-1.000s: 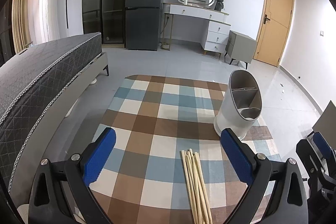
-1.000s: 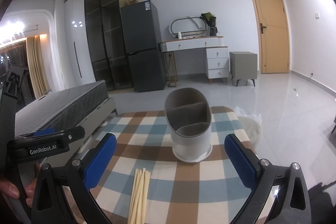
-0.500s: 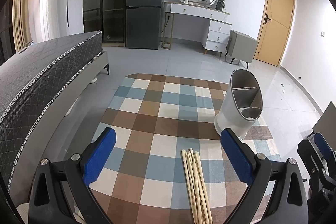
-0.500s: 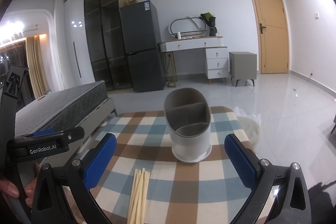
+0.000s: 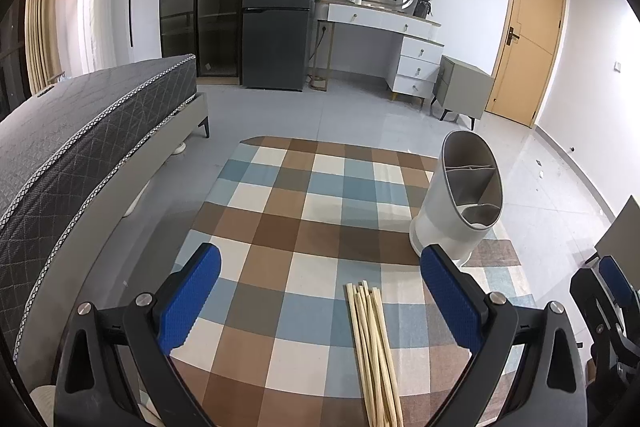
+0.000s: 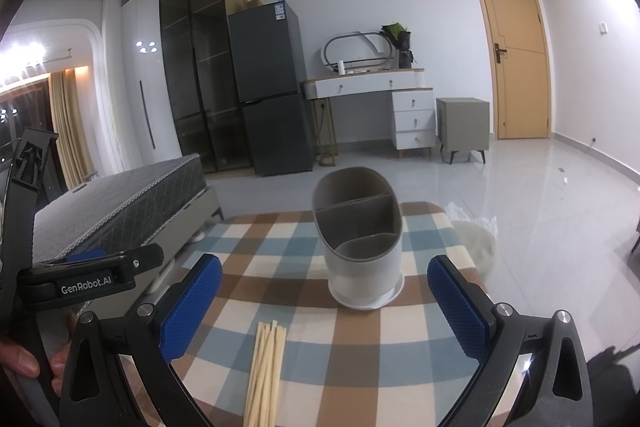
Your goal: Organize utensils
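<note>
A bundle of pale wooden chopsticks [image 5: 374,355] lies on the checked tablecloth [image 5: 300,227], near its front edge. A white utensil holder [image 5: 460,203] with grey divided compartments stands upright at the cloth's right side, empty as far as I can see. My left gripper [image 5: 320,299] is open above the cloth, with the chopsticks lying between its blue fingers, nearer the right one. From the right wrist view the holder [image 6: 362,255] stands straight ahead and the chopsticks [image 6: 266,367] lie below it, to the left. My right gripper [image 6: 324,307] is open and holds nothing.
A dark bed [image 5: 80,155] runs along the table's left side. A fridge [image 5: 280,7], a white dresser [image 5: 400,43], a grey cabinet [image 5: 460,91] and a door [image 5: 528,39] stand at the back. A hand [image 6: 20,363] grips the left gripper's handle.
Both views have drifted only slightly; the chopsticks and the holder have stayed put and both grippers remain open.
</note>
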